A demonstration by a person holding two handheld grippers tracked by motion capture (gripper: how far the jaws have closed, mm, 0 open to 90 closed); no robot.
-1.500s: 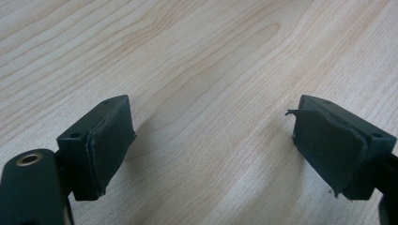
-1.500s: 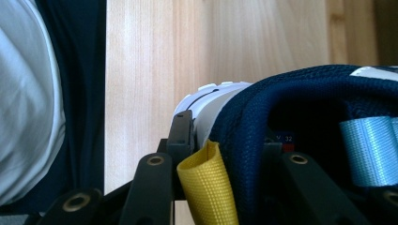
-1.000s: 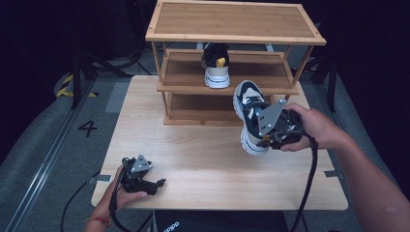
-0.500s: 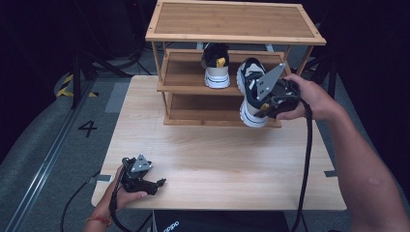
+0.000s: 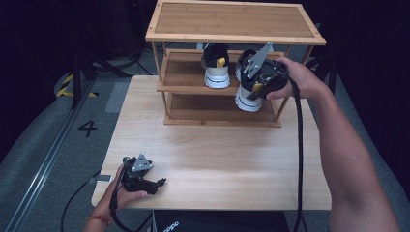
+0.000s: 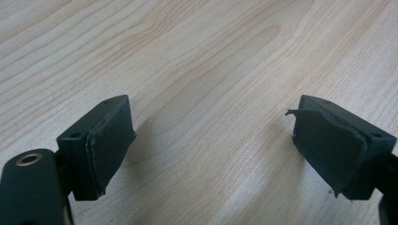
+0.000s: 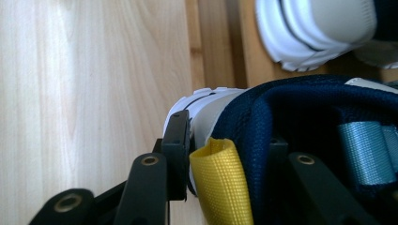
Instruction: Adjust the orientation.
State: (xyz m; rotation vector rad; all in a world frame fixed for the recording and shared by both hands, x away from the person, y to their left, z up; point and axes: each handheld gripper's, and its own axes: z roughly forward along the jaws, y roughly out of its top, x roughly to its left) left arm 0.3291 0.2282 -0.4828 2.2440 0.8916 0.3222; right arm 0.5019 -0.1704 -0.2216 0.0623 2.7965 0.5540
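Pale wood table [image 5: 217,159], grey floor [image 5: 43,159], right tool [image 5: 258,79] clamping sneaker [image 5: 247,99], left tool [image 5: 157,183] open, empty.

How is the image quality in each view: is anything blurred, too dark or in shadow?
High view: table evenly lit, surroundings almost black, soft shadow under the rack. Left gripper view: wood grain sharp, near fingers slightly soft, faint shadows beside them. Right gripper view: yellow heel tab and dark fingers close and blurred.
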